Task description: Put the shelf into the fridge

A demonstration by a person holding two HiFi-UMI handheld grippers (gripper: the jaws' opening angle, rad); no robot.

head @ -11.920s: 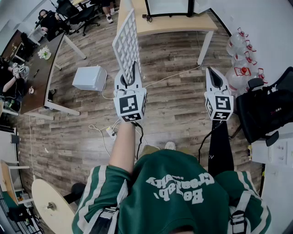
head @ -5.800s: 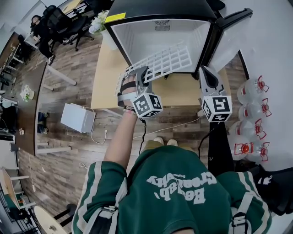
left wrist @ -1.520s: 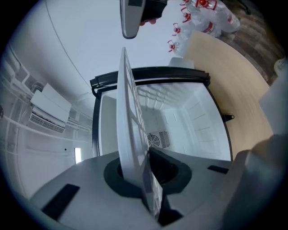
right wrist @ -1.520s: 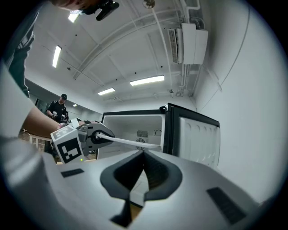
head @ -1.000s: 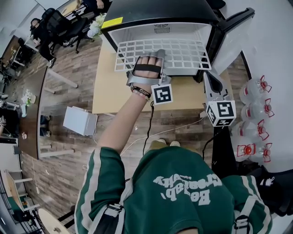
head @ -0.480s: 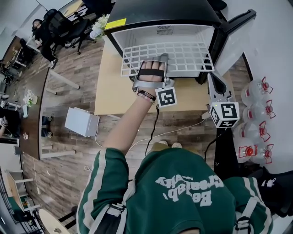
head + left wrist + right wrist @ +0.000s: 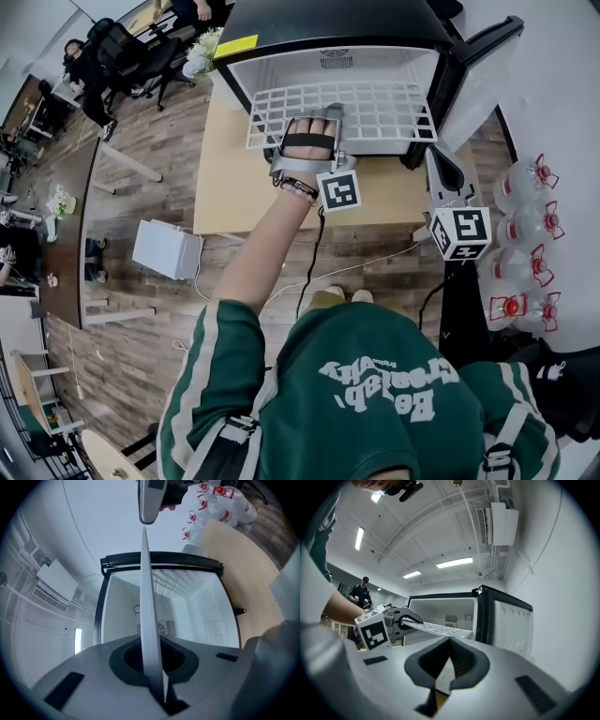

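Two grippers are in front of a small black fridge (image 7: 328,23) with a white inside. It stands on a light wooden table (image 7: 230,183), and its door (image 7: 473,70) is open on the right. The left gripper (image 7: 323,120) is squeezed tight on the near edge of a white wire grid shelf (image 7: 375,108). The shelf lies flat, with its far part in the fridge's open mouth and its near edge out over the table. The right gripper (image 7: 439,161) hangs beside the door, not touching the shelf. Its jaws are close together, with nothing in them.
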